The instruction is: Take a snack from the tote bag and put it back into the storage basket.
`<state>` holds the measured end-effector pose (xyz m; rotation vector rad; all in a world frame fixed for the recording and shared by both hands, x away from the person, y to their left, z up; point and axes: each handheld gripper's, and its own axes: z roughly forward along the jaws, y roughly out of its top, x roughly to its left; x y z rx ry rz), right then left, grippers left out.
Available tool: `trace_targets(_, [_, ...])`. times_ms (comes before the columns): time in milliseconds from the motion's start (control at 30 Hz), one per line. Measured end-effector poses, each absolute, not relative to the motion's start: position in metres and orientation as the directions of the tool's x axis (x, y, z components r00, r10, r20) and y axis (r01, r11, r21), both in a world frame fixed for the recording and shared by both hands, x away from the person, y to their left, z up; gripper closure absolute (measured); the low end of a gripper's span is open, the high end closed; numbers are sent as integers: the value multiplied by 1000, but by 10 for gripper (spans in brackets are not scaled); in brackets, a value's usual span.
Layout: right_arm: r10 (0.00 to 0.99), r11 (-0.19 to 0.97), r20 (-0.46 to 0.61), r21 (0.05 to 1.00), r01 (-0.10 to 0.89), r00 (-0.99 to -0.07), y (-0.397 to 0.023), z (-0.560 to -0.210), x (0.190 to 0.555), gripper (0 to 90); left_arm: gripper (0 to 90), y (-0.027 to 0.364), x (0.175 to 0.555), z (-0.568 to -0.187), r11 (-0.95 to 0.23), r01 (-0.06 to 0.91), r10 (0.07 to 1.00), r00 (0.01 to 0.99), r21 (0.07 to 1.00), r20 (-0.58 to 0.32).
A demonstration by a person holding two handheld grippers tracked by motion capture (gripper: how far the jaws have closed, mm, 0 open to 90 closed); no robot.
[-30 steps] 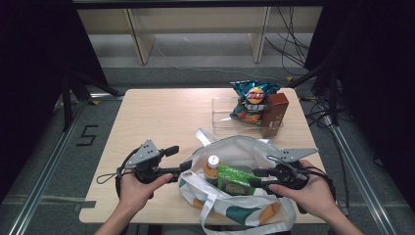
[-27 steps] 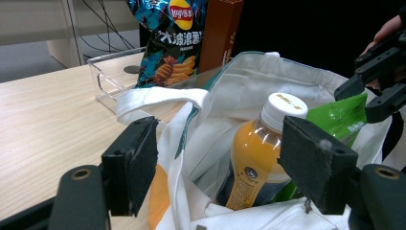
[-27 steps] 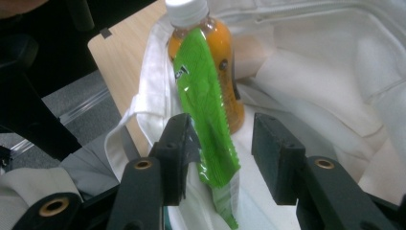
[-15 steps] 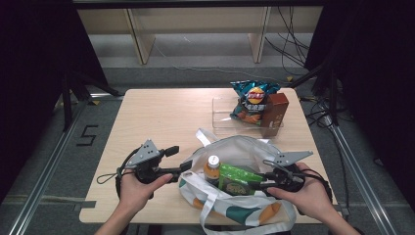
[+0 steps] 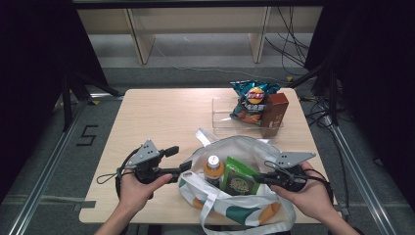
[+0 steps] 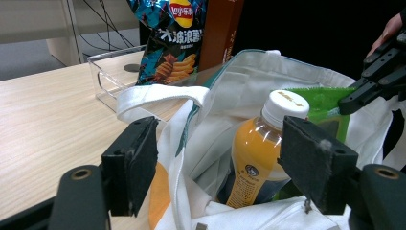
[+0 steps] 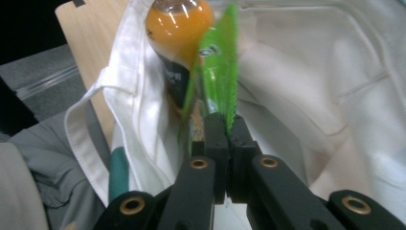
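Note:
A white tote bag [image 5: 235, 147] lies open at the table's near edge. Inside it stand an orange juice bottle [image 5: 214, 166] with a white cap and a green snack packet [image 5: 240, 180]. My right gripper [image 5: 259, 178] reaches in from the right. Its jaws have just been closing, and in the right gripper view the right gripper [image 7: 222, 120] is shut on the green packet's [image 7: 220, 72] edge, with the bottle [image 7: 179, 28] behind. My left gripper [image 5: 185, 169] sits at the bag's left rim. In the left gripper view the left gripper [image 6: 218, 153] stands wide open around the bag's rim [image 6: 182, 143] and the bottle [image 6: 261, 143].
At the back right of the wooden table [image 5: 161, 117] a clear plastic tray [image 5: 222, 115] holds a blue chips bag [image 5: 252, 100] and a brown box [image 5: 274, 113]. Dark stands and cables flank the table.
The right gripper's jaws have come together on the green packet's edge. Both hands and the bag stay where they were.

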<state>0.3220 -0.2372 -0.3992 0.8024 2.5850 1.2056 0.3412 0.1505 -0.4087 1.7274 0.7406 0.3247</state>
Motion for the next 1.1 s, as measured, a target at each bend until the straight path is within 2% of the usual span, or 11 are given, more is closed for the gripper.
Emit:
trace_targets(400, [552, 492, 45, 788, 369, -833, -240, -385, 320, 900, 288, 152, 342, -408, -131, 305, 629, 761, 943, -159])
trace_targets(567, [542, 481, 10, 816, 320, -840, -246, -375, 323, 900, 288, 152, 343, -407, -124, 302, 628, 761, 945, -161])
trace_targets(800, [576, 434, 35, 833, 342, -817, -253, -364, 323, 900, 288, 152, 344, -404, -113, 303, 636, 754, 946, -166])
trace_targets(1100, [586, 412, 9, 858, 308, -810, -260, -353, 327, 900, 288, 156, 343, -403, -100, 301, 647, 744, 948, -167])
